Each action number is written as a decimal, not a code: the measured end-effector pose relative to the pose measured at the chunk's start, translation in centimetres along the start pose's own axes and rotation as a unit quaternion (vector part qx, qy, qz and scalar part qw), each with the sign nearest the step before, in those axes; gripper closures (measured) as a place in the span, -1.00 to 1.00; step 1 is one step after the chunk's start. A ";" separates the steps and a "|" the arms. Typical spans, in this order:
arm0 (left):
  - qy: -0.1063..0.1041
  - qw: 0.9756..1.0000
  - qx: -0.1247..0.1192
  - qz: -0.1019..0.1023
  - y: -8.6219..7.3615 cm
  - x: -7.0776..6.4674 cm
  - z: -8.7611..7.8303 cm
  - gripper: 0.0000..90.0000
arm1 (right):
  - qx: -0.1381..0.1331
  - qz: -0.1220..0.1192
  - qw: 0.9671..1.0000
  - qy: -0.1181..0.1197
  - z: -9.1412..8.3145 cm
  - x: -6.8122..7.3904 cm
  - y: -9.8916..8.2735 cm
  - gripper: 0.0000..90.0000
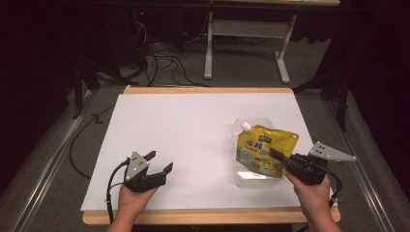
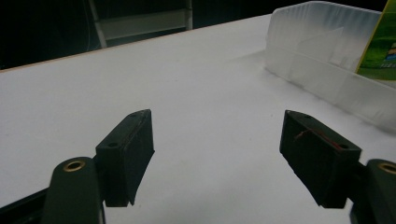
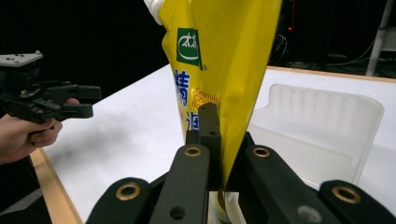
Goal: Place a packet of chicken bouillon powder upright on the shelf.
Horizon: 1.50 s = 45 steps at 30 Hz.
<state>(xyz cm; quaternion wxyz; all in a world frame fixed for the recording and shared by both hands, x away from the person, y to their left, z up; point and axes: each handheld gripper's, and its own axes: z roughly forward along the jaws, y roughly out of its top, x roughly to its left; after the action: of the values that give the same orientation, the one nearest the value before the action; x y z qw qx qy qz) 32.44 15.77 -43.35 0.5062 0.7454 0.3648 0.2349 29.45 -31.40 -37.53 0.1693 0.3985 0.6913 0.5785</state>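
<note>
Yellow spouted pouch (image 1: 265, 151), green logo, blue lettering, pinched by right hand-held gripper (image 1: 282, 157).

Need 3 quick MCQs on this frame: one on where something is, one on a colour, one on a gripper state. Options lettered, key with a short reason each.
1. Where is the clear tray on the table?
A. right half
B. left half
C. far left corner

2. The pouch is mainly:
A. red
B. yellow
C. black

3. The left gripper is:
A. shut on the pouch
B. shut on nothing
C. open

Key:
1 A, the high view shows it by the right gripper.
2 B, yellow body with a white spout.
3 C, the jaws stand wide apart over bare table in the left gripper view.
</note>
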 end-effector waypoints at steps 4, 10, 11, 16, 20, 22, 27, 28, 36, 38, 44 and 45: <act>-0.001 1.000 0.002 0.001 0.0 -0.1 0.0 -0.42 | 0.005 0.000 1.000 -0.005 0.3 -0.2 -0.3 1.00; -0.002 1.000 0.000 0.000 0.1 -0.3 -0.2 -0.42 | 0.018 0.008 1.000 -0.008 1.2 -0.8 -1.2 1.00; -0.002 1.000 0.000 0.000 0.1 -0.3 -0.1 -0.42 | 0.019 0.008 1.000 -0.009 1.3 -0.9 -1.4 1.00; -0.007 1.000 0.003 0.002 0.0 -0.4 0.0 -0.42 | 0.016 0.016 1.000 -0.016 1.0 -1.2 -1.9 0.99; -0.013 1.000 0.005 0.005 0.1 -0.6 0.0 -0.42 | 0.019 0.019 0.999 -0.025 0.8 -1.6 -2.6 0.98; -0.014 1.000 0.006 0.005 0.1 -0.6 0.1 -0.42 | 0.021 0.019 0.999 -0.028 0.8 -1.7 -2.6 0.97; -0.018 1.000 0.005 0.005 0.1 -0.9 0.0 -0.42 | 0.025 0.026 0.999 -0.030 0.8 -1.9 -2.9 0.94; -0.021 1.000 0.006 0.006 0.1 -1.0 0.1 -0.42 | 0.025 0.025 0.999 -0.030 0.8 -1.9 -2.9 0.93; -0.031 0.999 0.011 0.001 0.1 -1.3 0.7 -0.42 | 0.034 0.023 0.998 -0.043 0.9 -1.7 -3.0 0.60; -0.033 0.999 0.012 -0.002 0.1 -1.3 0.8 -0.42 | 0.032 0.030 0.998 -0.050 0.9 -1.8 -3.0 0.37; -0.038 0.999 0.010 -0.010 0.3 -1.4 0.8 -0.42 | 0.017 0.029 0.996 -0.077 0.3 -1.6 -2.6 -0.41; -0.038 0.999 0.010 -0.010 0.3 -1.4 0.8 -0.42 | 0.017 0.029 0.996 -0.077 0.3 -1.6 -2.6 -0.41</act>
<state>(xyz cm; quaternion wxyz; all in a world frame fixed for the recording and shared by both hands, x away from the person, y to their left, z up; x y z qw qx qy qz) 32.24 14.19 -43.34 0.5147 0.7549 0.3548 0.1980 29.74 -32.46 -40.41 0.1984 0.4646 0.6739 0.5391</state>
